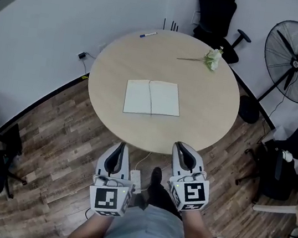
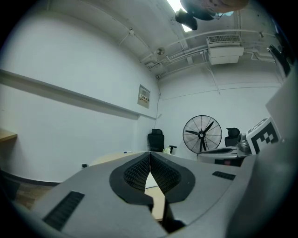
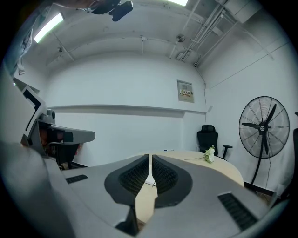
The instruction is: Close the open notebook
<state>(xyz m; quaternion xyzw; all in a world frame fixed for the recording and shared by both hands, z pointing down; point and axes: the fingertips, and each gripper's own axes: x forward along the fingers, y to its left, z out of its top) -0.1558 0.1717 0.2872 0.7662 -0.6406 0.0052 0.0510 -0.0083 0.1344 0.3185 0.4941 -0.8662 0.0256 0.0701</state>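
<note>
The open notebook (image 1: 152,97) lies flat with white pages up in the middle of the round wooden table (image 1: 112,70). Both grippers hover off the table's near edge, pointing toward it, apart from the notebook. My left gripper (image 1: 120,145) is shut with nothing in it, its ribbed pads meeting (image 2: 150,154). My right gripper (image 1: 180,145) is also shut and holds nothing (image 3: 150,157). In both gripper views the table top (image 3: 195,160) stretches ahead, and the jaws hide most of the notebook.
A white flower on a stem (image 1: 212,58) lies at the table's far right, a pen (image 1: 148,33) at its far edge. A standing fan (image 1: 296,61) and black office chairs (image 1: 217,14) ring the table. A power strip and cable (image 1: 136,176) sit on the wooden floor by my feet.
</note>
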